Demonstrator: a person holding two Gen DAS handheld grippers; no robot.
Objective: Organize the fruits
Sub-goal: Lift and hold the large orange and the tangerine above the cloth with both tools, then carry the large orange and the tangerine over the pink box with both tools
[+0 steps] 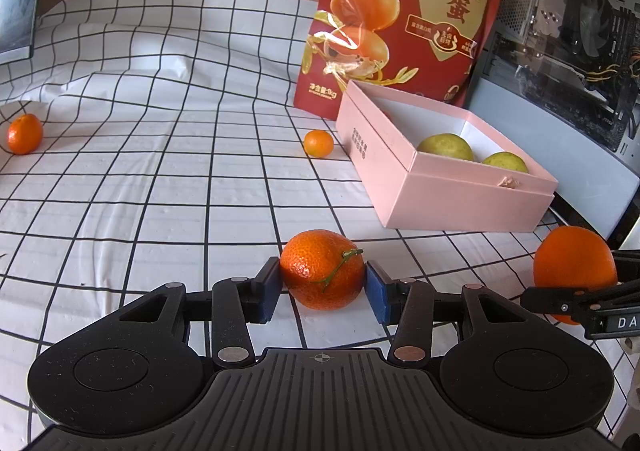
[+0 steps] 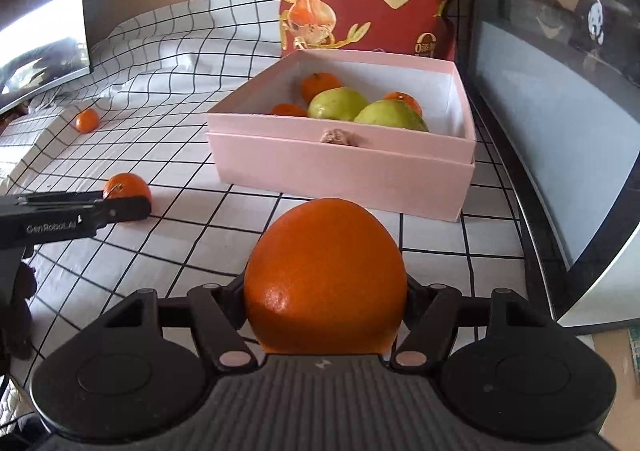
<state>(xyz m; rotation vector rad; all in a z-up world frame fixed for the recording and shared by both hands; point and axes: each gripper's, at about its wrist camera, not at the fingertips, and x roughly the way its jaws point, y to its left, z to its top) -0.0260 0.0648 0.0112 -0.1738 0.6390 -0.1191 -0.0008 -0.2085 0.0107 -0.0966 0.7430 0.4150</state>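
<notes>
My left gripper is shut on a stemmed mandarin, its blue pads pressing both sides; the fruit rests on the checked cloth. In the right wrist view the same mandarin shows at the left. My right gripper is shut on a large orange, which hides its pads. That orange also appears at the right edge of the left wrist view. The open pink box lies just beyond and holds two green fruits and several mandarins.
Loose mandarins lie on the checked cloth: one far left and one by the box's corner. A tall red bag stands behind the box. A computer case walls off the right, a monitor the left.
</notes>
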